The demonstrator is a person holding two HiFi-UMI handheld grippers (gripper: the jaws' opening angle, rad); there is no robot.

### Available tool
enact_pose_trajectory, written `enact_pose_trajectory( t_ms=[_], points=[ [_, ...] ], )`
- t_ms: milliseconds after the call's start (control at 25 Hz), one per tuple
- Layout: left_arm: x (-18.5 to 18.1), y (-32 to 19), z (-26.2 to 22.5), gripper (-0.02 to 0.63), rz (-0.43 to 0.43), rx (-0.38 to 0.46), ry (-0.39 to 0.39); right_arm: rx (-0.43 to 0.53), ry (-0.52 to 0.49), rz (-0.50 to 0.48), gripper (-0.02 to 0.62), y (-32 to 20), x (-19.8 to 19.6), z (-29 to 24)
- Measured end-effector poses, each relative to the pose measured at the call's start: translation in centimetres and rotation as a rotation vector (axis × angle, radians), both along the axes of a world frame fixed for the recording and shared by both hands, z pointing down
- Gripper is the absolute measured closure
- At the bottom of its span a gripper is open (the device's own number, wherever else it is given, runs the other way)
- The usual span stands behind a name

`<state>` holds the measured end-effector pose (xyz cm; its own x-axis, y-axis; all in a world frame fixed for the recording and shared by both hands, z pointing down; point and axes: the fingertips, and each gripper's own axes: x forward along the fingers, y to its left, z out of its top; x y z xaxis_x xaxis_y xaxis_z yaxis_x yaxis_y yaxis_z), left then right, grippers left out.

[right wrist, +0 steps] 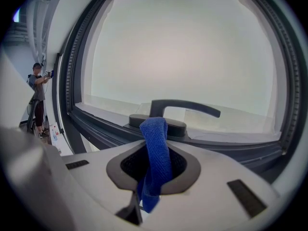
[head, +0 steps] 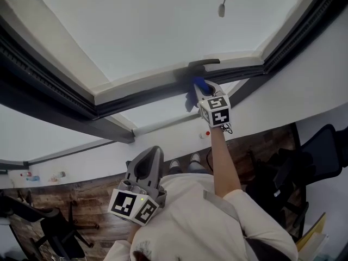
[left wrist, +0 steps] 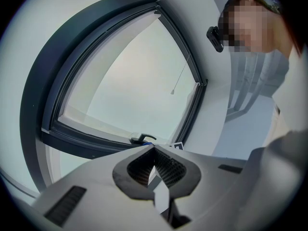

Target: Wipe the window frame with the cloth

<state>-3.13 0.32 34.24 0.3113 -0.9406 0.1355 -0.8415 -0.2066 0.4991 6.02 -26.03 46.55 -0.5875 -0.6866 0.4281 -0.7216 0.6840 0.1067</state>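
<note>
The dark brown wood-plank floor (head: pixel 81 197) meets a white wall. A black swivel office chair (head: pixel 319 151) stands on it at the right. The person's grey shoes (head: pixel 175 165) are planted near the wall.

The right arm (head: pixel 224 165) stretches straight up, its tongs (right wrist: pixel 155 148) clamped on a blue cloth (right wrist: pixel 154 129). The left tongs (left wrist: pixel 154 150) sit low by the chest, pointing upward with the jaws pressed together.

Off-task items:
Cord pull (head: pixel 222 8) is hanging far centre; black chair (head: pixel 321 151) is standing right, on plank flooring (head: pixel 81 197).
</note>
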Motion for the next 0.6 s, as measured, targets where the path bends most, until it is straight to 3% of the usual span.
enact_pose_trajectory(
  t_ms=[600],
  points=[
    [2.1, -2.0, 0.0, 0.6, 0.048, -0.001, 0.003, 0.006, -0.007, 0.015, 0.543, -1.4, 2.7, -0.1]
  ],
)
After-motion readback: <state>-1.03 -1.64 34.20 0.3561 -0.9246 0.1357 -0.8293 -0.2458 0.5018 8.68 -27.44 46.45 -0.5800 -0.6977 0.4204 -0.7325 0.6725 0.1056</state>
